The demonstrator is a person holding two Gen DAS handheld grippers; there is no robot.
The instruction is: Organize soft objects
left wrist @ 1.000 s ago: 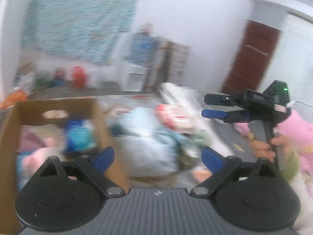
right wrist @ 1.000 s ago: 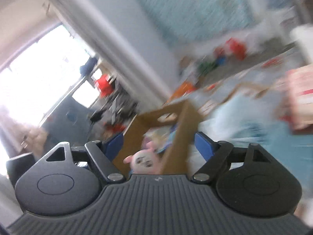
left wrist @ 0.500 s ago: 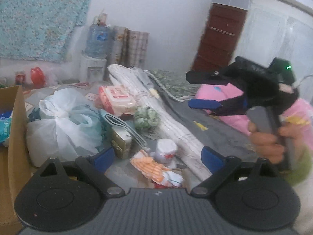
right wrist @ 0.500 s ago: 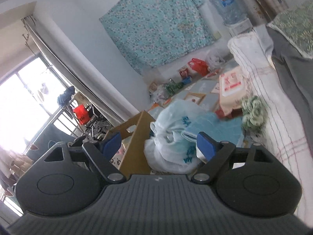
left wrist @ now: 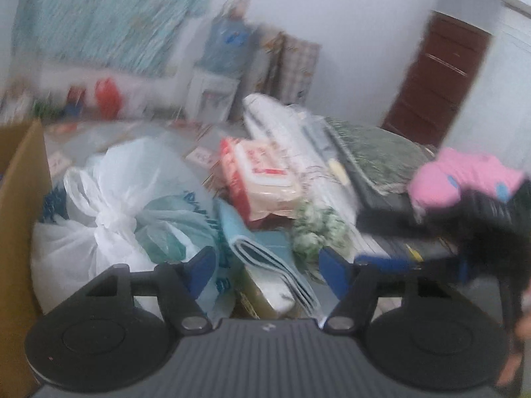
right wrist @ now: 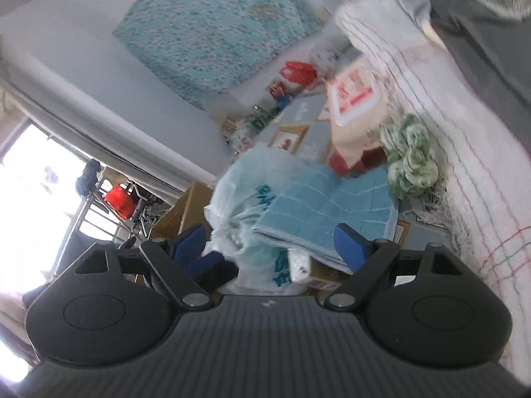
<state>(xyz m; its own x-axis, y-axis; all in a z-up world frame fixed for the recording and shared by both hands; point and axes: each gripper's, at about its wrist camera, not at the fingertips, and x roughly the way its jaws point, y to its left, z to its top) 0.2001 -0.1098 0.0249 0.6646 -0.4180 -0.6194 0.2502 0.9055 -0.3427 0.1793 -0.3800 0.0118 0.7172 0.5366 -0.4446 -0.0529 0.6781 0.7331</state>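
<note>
My left gripper [left wrist: 265,267] is open and empty, above a folded light-blue cloth [left wrist: 265,248] that lies against a tied white plastic bag [left wrist: 109,205]. My right gripper [right wrist: 275,245] is open and empty over the same blue cloth [right wrist: 328,205] and bag [right wrist: 252,199]. It also shows at the right of the left wrist view [left wrist: 391,242], low over the bed. A green-and-white scrunched soft thing [left wrist: 315,229] [right wrist: 411,159] lies by the bed edge. A red-and-white soft pack [left wrist: 259,172] [right wrist: 355,99] lies behind the cloth. A cardboard box [left wrist: 20,199] stands at the left.
A bed with a white checked blanket [right wrist: 464,172], a grey cover [left wrist: 381,195] and a pink pillow [left wrist: 464,172] fills the right. A water dispenser [left wrist: 225,66] and a brown door [left wrist: 434,83] stand by the far wall. Red bags [left wrist: 106,96] sit on the floor.
Both grippers have swung from the cardboard box toward the pile by the bed. The right gripper has dropped lower and closer to the blue cloth. Both stay open and empty.
</note>
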